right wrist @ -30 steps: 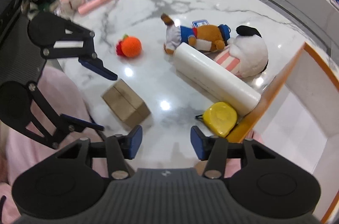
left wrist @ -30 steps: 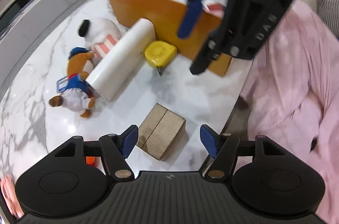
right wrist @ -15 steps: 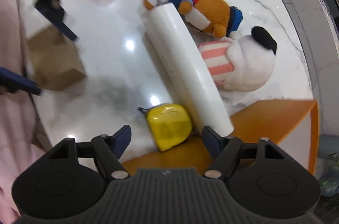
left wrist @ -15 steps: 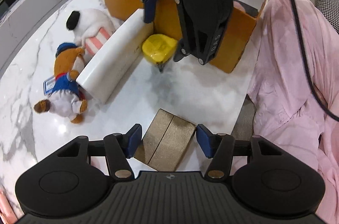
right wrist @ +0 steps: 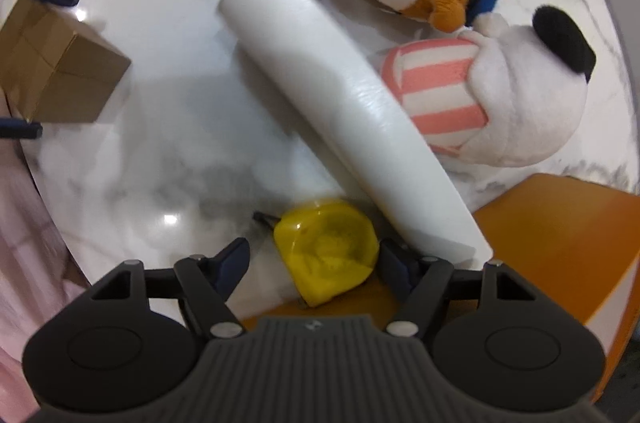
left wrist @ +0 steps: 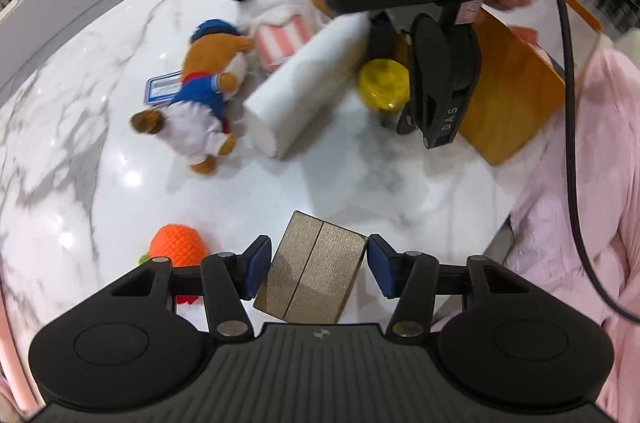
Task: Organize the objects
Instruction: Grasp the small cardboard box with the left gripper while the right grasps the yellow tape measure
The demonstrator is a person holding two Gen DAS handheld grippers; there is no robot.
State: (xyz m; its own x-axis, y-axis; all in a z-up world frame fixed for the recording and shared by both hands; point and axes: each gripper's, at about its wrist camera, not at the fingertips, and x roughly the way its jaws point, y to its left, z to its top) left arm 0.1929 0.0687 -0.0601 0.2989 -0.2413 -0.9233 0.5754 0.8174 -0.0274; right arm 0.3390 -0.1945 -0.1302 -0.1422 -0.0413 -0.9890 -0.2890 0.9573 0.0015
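We see the left gripper (left wrist: 316, 271) straddling the brown cardboard box (left wrist: 312, 273) on the marble table (left wrist: 360, 175); its jaws have just been closing, pads just clear of the box sides. The right gripper (right wrist: 316, 261) points down over the yellow tape measure (right wrist: 328, 255), jaws apart, closing slightly, beside the white roll (right wrist: 340, 107) and orange bin (right wrist: 560, 251).

Two wrist fisheyes, both looking steeply down at the marble table (left wrist: 100, 151)

Each looks from close above; both share the white roll (left wrist: 304, 91), yellow case (right wrist: 326, 249) and cardboard box (left wrist: 312, 271).
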